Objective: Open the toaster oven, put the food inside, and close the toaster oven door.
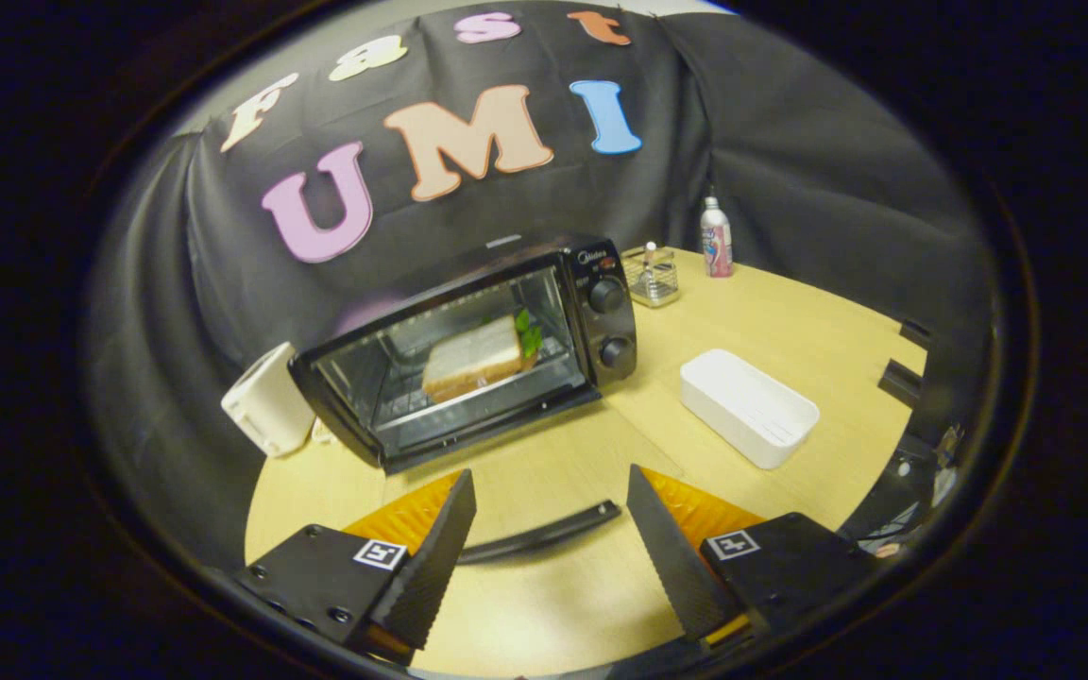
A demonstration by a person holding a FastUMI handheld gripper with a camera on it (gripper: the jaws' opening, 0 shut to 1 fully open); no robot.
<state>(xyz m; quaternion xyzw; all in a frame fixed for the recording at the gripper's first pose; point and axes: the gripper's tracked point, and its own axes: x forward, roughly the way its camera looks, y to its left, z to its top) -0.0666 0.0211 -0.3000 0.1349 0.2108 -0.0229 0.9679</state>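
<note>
A black toaster oven [506, 331] stands at the back of the wooden table [818, 340], its two knobs on the right side. Its glass door [525, 463] hangs open, folded down flat toward me, and the table shows through the pane. A sandwich [473, 359] of white bread with a green leaf lies on the rack inside. The door's black handle [544, 532] runs across the gap between my fingers, touching neither one. My gripper [549, 477] is open, with nothing held.
A white toaster-like box [265, 411] sits left of the oven. To the right lies an empty white rectangular tray [747, 406]. Behind it stand a small clear holder [653, 276] and a bottle [716, 241] near the black cloth wall.
</note>
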